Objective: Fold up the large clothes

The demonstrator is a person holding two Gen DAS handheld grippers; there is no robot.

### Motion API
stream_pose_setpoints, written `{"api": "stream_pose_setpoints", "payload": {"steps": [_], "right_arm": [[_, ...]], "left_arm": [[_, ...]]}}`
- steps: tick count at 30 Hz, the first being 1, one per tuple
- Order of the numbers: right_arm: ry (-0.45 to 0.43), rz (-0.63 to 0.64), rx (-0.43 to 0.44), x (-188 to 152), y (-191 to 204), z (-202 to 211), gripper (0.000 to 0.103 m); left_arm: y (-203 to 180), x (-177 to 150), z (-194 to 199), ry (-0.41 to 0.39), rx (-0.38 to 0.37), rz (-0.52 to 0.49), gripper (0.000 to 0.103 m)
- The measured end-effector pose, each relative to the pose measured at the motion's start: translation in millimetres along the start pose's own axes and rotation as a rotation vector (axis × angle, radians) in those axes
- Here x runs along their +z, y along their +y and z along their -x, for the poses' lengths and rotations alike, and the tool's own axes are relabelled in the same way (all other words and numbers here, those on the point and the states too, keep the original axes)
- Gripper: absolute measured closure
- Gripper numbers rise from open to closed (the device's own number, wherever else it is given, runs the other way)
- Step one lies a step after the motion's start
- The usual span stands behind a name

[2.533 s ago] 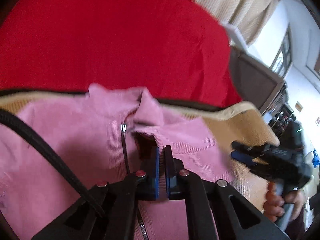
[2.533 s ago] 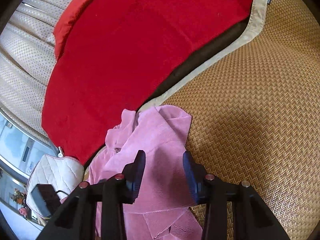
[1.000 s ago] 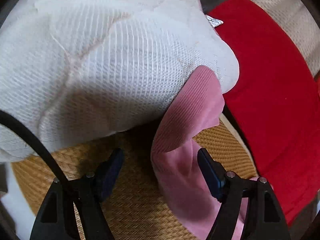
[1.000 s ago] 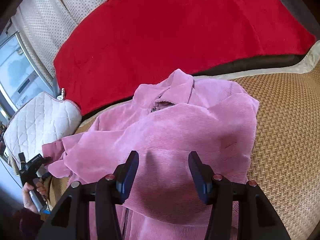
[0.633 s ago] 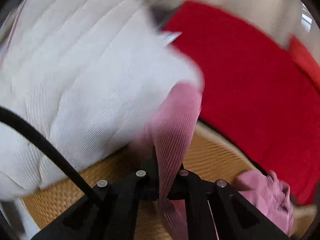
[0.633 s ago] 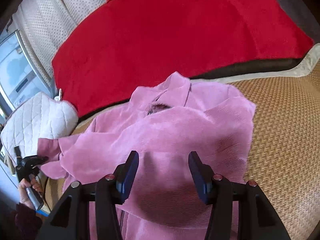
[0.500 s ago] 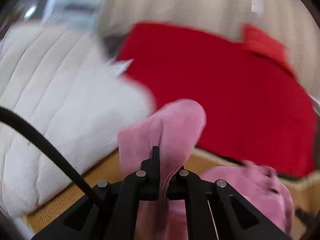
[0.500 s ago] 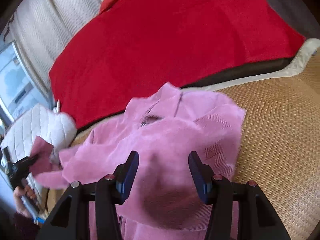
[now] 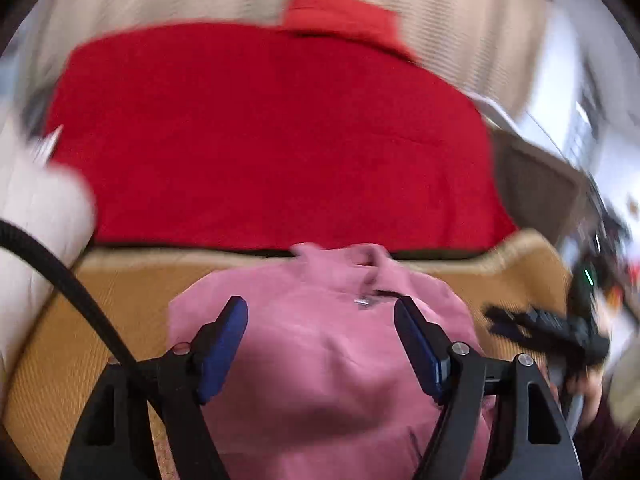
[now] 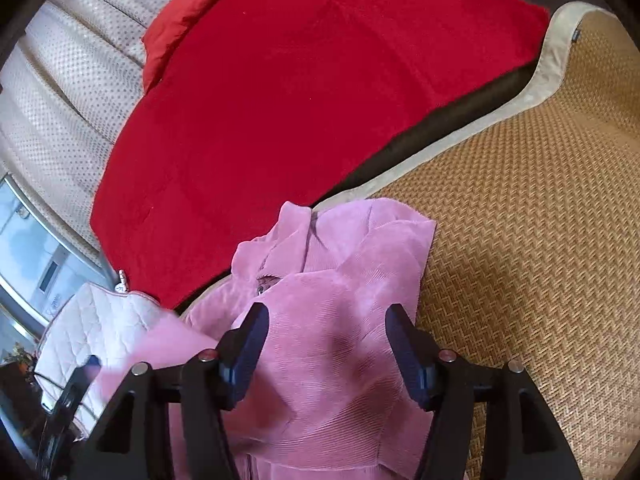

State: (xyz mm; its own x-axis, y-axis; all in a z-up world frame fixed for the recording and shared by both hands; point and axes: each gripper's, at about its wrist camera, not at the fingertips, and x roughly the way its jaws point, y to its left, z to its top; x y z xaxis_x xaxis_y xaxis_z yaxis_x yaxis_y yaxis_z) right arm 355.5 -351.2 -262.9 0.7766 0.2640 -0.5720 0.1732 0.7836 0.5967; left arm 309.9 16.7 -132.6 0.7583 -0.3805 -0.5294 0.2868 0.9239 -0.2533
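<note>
Currently the pink jacket (image 10: 332, 344) is lying on the woven mat (image 10: 540, 240), near the red blanket (image 10: 304, 92), sleeves folded in. Left gripper (image 9: 320, 344) and right gripper (image 10: 324, 356) are opening, grasping nothing. Body folds are remaining.

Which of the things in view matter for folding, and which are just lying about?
For the job: pink corduroy jacket; woven mat it lies on; left gripper and right gripper, both opening, pads clear of the cloth.

Lying about: red blanket; red pillow; white quilted cushion; dotted curtain.
</note>
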Motion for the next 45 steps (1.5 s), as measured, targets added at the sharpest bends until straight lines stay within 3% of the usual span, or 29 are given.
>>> {"api": "stream_pose_setpoints", "payload": {"steps": [3,8,12,16,19,23,26,30,33,36,39,42,43,44,45], "right_arm": [[0.054,0.034,0.045,-4.6,9.4,-5.8,0.038],[0.248,0.086,0.099,-22.4,25.5,-30.9,0.038],[0.333,0.092,0.144,-32.6,33.4,-32.1,0.038],[0.389,0.092,0.210,-42.4,42.9,-24.6,0.038],[0.412,0.080,0.225,-47.9,45.7,-25.2,0.038],[0.486,-0.001,0.311,-60.4,45.7,-38.5,0.040],[0.457,0.055,0.297,-64.3,58.6,-40.2,0.071],[0.330,0.126,0.281,-56.5,66.6,-24.6,0.085],[0.258,0.167,0.265,-50.2,69.7,-13.0,0.085],[0.259,0.180,0.225,-48.1,64.0,-15.1,0.085],[0.305,0.169,0.165,-49.5,56.3,-25.2,0.082],[0.380,0.090,0.188,-49.0,46.6,-34.2,0.081],[0.391,0.074,0.192,-48.2,44.8,-35.0,0.078],[0.400,0.066,0.204,-47.9,43.4,-35.6,0.069],[0.411,0.048,0.229,-47.2,41.3,-34.8,0.052]], "left_arm": [[37.1,-15.1,-5.1,0.039,0.047,0.127,0.027],[51.2,-26.2,-11.2,0.099,0.150,0.113,0.027],[57.6,-47.8,-39.0,0.267,0.287,0.056,0.027],[69.9,-70.3,-61.9,0.406,0.310,0.098,0.027],[67.5,-72.0,-67.7,0.395,0.315,0.064,0.027],[57.4,-72.6,-71.0,0.389,0.313,0.025,0.027],[56.1,-70.4,-65.5,0.360,0.313,0.016,0.027],[54.3,-65.6,-56.3,0.316,0.336,0.009,0.027],[53.8,-62.0,-51.5,0.293,0.345,0.026,0.027],[55.2,-58.5,-48.3,0.269,0.343,0.040,0.027],[54.1,-61.4,-55.5,0.295,0.358,0.019,0.027],[53.2,-65.2,-61.2,0.321,0.367,0.010,0.027],[53.6,-65.4,-60.9,0.319,0.368,0.008,0.027],[53.3,-65.1,-60.2,0.316,0.369,0.006,0.027],[53.1,-64.7,-59.5,0.313,0.370,0.005,0.027]]}}
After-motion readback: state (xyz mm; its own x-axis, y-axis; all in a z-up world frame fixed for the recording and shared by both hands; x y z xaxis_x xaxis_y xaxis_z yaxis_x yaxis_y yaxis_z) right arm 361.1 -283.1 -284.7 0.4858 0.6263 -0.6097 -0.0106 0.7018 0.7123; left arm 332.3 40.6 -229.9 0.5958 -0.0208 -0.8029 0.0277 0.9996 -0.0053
